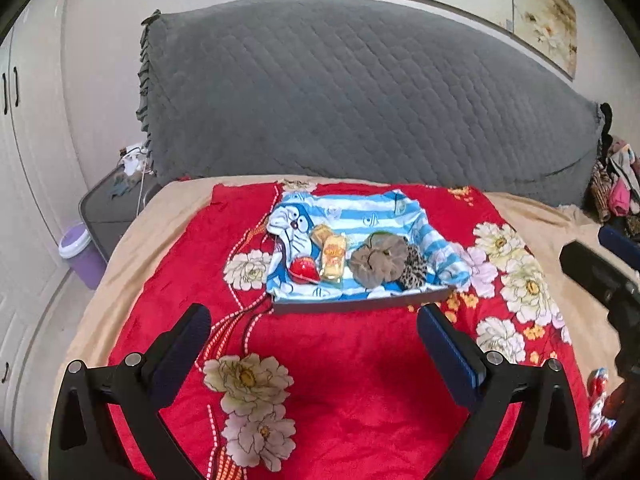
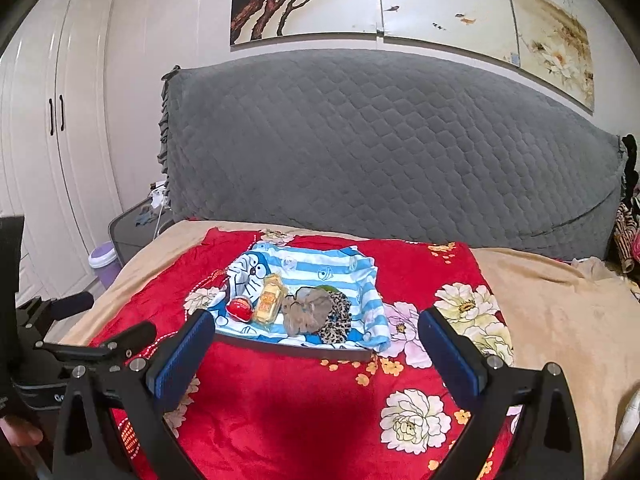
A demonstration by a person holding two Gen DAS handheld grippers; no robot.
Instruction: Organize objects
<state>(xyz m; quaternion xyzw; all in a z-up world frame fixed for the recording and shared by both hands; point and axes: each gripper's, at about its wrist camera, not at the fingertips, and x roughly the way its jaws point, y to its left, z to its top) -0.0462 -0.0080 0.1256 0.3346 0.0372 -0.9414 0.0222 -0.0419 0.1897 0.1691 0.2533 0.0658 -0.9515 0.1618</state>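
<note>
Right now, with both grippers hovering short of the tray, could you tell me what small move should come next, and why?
Probably ease the right gripper forward toward the tray. Both it and the left gripper are open and empty, and the red ball, yellow bottle and scrunchies lie on the striped cloth just beyond its fingertips, out of grasp.

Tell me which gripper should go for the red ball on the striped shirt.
Probably left. The red ball lies at the tray's left end, nearer the left gripper. The right gripper would reach across. Both are open and empty.
</note>
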